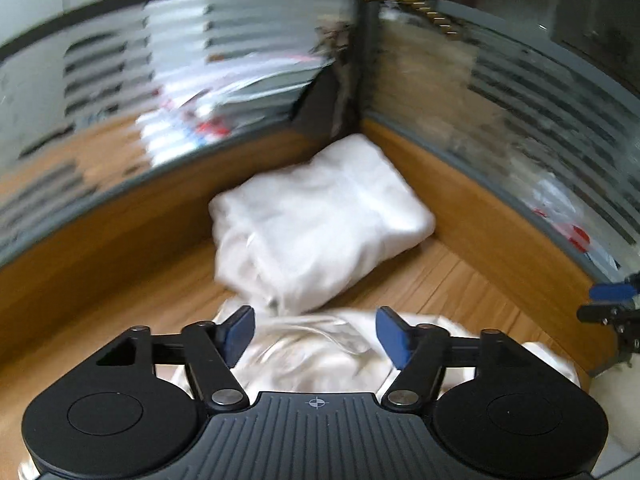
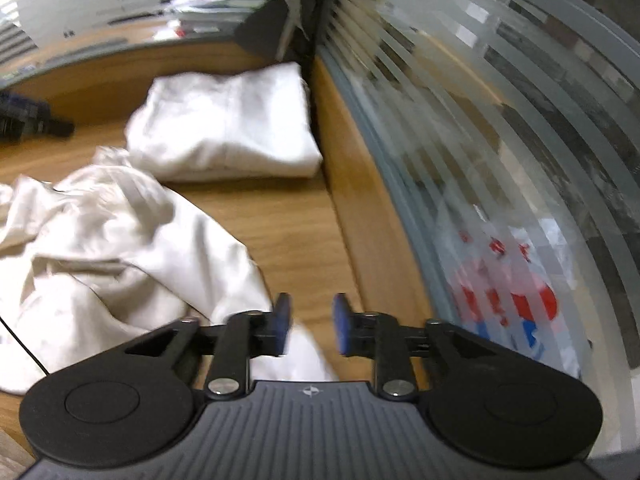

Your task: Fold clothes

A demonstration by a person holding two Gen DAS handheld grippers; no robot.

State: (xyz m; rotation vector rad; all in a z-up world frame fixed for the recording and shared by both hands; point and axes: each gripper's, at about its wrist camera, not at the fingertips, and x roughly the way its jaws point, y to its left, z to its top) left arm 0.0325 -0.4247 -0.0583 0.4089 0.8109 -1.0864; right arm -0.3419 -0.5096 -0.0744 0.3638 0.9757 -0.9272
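A folded white garment [image 1: 320, 216] sits in the desk [image 2: 280, 220] corner at twelve o'clock; a crumpled cream one [image 2: 120, 264] sprawls nearer. Left gripper [image 1: 316, 334] spread, right gripper [image 2: 310, 328] parted, both seemingly empty. Only the right view shows the printed bag [image 2: 508, 296] clearly.

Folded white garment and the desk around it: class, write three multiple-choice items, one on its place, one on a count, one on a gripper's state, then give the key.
1. Where does the folded white garment lie?
A. in the desk's far corner by the glass partitions
B. hanging over a partition
C. in a basket

2. How many garments are on the wooden desk?
A. one
B. two
C. four

3. How is the left gripper?
A. shut on cloth
B. open, holding nothing
C. out of view

Key: 1 A, both partitions meet right behind it. 2 B, the folded one plus a crumpled cream garment. 3 B, its blue pads stand apart above the cloth.
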